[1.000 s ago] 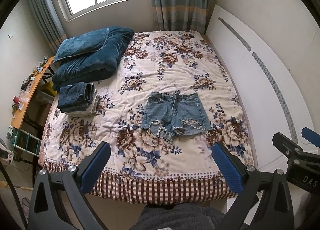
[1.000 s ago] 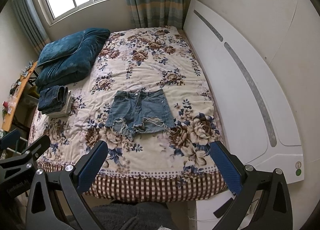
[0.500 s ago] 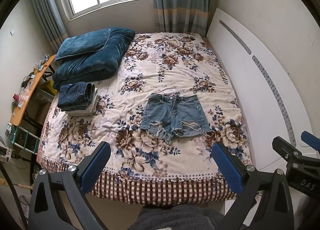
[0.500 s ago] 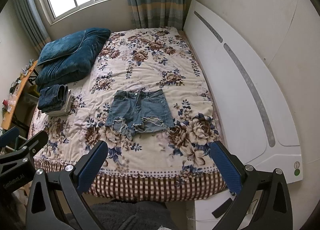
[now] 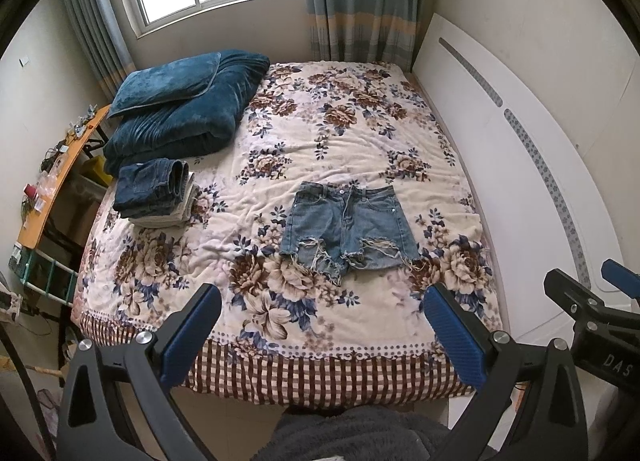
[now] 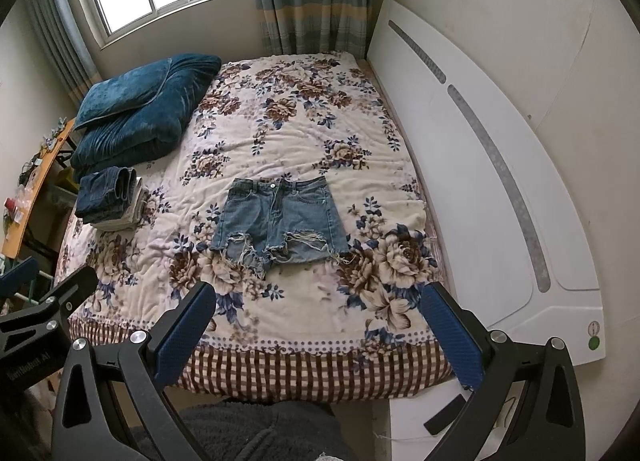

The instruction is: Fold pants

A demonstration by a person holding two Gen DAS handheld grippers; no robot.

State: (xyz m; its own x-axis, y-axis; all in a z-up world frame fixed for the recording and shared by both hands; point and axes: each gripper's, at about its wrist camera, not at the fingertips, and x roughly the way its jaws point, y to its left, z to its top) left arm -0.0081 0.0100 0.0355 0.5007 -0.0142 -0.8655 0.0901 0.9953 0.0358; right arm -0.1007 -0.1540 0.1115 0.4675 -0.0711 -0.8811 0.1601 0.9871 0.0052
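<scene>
Light-blue ripped denim shorts lie flat and unfolded on the floral bedspread, waistband toward the window, frayed hems toward me. They also show in the right wrist view. My left gripper is open and empty, held high above the bed's near edge, well short of the shorts. My right gripper is open and empty too, at a similar height beside it.
A stack of folded jeans sits at the bed's left side. A folded dark-blue duvet with a pillow lies behind it. A white headboard runs along the right. An orange desk stands left of the bed.
Both grippers have drawn back and up slightly, so the bed sits a little lower and smaller in view. The shorts have not moved.
</scene>
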